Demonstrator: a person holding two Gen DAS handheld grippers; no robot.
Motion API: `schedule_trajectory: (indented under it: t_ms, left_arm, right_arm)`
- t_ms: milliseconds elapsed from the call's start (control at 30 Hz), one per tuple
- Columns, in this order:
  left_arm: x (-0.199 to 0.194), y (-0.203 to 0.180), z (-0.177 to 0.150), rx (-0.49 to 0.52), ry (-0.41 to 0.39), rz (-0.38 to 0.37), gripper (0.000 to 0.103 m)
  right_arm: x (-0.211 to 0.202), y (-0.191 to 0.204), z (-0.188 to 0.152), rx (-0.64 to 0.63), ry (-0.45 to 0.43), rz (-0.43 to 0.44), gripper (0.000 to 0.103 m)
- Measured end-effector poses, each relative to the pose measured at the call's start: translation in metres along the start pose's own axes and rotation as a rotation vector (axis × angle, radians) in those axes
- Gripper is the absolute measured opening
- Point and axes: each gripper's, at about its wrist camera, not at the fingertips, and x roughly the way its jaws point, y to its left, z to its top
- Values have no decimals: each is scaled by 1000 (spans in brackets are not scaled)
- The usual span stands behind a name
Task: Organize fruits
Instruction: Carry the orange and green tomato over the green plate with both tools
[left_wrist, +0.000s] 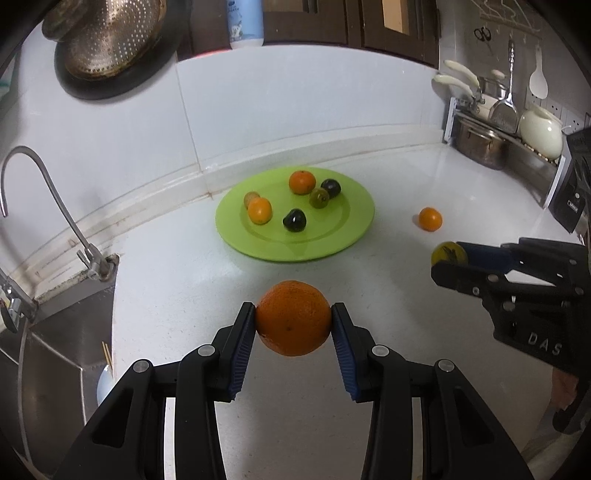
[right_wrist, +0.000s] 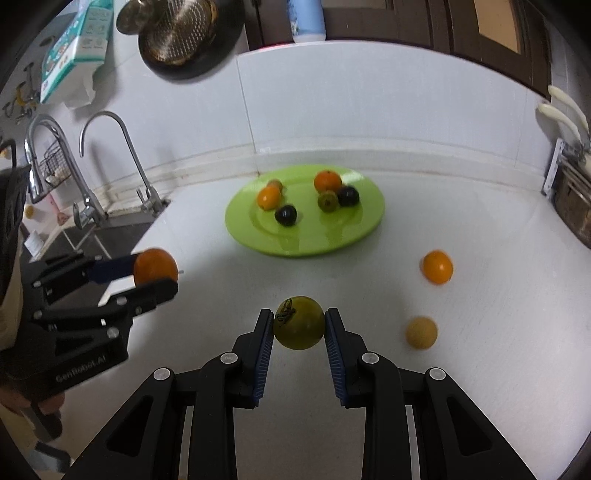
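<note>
My left gripper (left_wrist: 293, 321) is shut on an orange (left_wrist: 293, 322) and holds it above the white counter, in front of the green plate (left_wrist: 354, 229). My right gripper (right_wrist: 299, 324) is shut on a yellow-green tomato (right_wrist: 299, 323) above the counter. The plate (right_wrist: 365, 229) holds several fruits: oranges, dark plums and green tomatoes. A loose orange (right_wrist: 437, 266) and a pale round fruit (right_wrist: 421, 332) lie on the counter to the right of the plate. The right gripper with the tomato (left_wrist: 449, 253) also shows in the left wrist view, and the left gripper with its orange (right_wrist: 155, 268) in the right wrist view.
A sink (left_wrist: 55, 354) with a curved tap (left_wrist: 44, 184) lies to the left. A rack with pots and utensils (left_wrist: 498, 129) stands at the back right. A metal colander (left_wrist: 110, 40) hangs on the tiled wall above.
</note>
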Motion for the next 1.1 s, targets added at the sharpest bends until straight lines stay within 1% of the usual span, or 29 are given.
schedule_trajectory:
  t_ms: [133, 467, 667, 867, 967, 1100]
  left_arm:
    - [-7, 0, 5, -12, -23, 2, 41]
    - [-18, -1, 29, -28, -91, 12, 41]
    - [-12, 4, 49, -40, -110, 6, 41]
    - [1, 9, 75, -54, -113, 1, 41]
    - [7, 12, 88, -58, -121, 5, 41]
    - [16, 15, 104, -54, -123, 13, 41]
  right_arm:
    - [-7, -2, 12, 1, -23, 19, 29]
    - [-19, -6, 41, -26, -96, 36, 29]
    - [-17, -9, 65, -48, -126, 44, 29]
    - [-13, -12, 93, -94, -171, 20, 29]
    - [-8, -14, 106, -105, -179, 18, 29]
    - [4, -19, 124, -104, -167, 30, 29]
